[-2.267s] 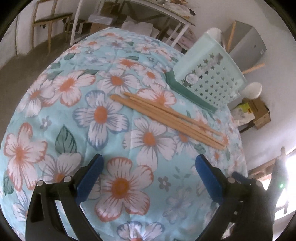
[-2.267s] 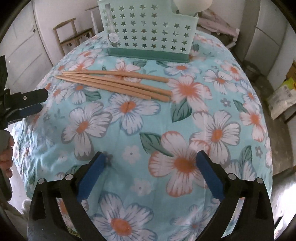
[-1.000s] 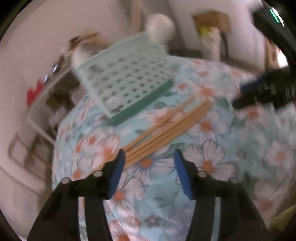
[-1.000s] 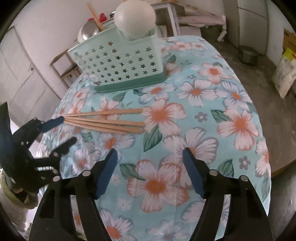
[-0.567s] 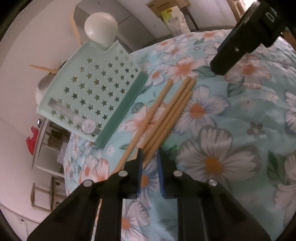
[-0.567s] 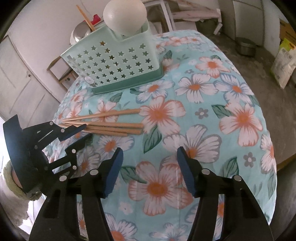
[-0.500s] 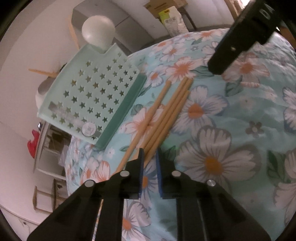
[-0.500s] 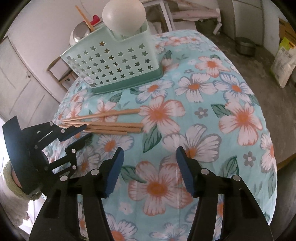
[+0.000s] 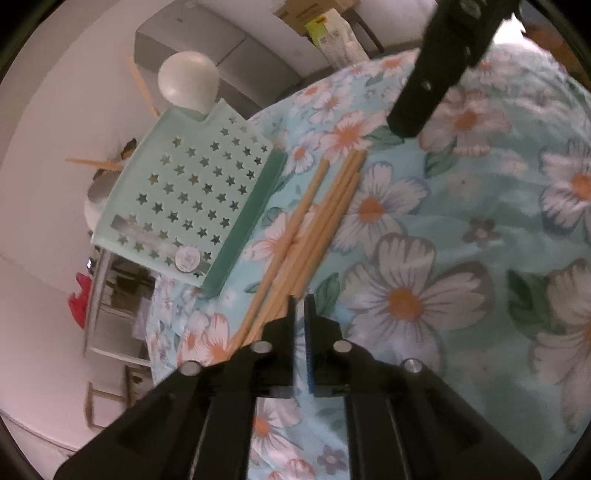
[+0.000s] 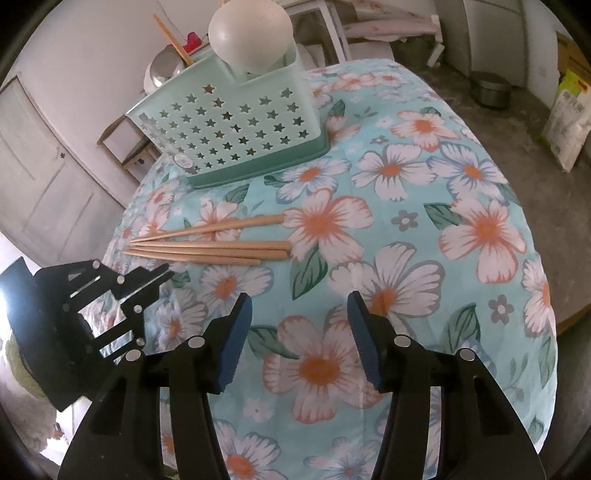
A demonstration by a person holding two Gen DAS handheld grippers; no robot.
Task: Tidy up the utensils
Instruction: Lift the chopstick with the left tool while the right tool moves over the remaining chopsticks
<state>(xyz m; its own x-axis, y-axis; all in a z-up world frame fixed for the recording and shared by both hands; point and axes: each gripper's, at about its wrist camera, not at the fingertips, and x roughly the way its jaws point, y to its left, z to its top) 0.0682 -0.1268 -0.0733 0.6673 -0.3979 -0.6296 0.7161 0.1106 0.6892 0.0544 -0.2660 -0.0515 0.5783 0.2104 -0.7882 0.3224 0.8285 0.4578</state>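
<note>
Left tool (image 10: pixel 168 267): at about 9 o'clock in the right wrist view, tips at the thin ends of the chopsticks. Jaws nearly together and opening a little; in its own view the gap looks bare, the sticks lying just left of it, so I judge nothing gripped.
Chopsticks (image 10: pixel 210 247): four wooden sticks lying flat on the floral cloth of the worktop (image 10: pixel 424 258), side by side, thin ends toward 9 o'clock, thick ends toward 3 o'clock. None lifted.
Utensil caddy (image 10: pixel 229 133): mint, star-punched, upright at 12 o'clock from the sticks and apart from them. A pale ladle bowl (image 10: pixel 251 31) already stands in it.
Right tool (image 10: pixel 299 328): at 6 o'clock, halfway spread and closing slowly, nothing between its pads, well short of the sticks.
Done: seemingly only the ladle is stowed.
Left: all four chopsticks still need picking up and standing in the caddy.
Stage: early, at the first pickup attempt.
</note>
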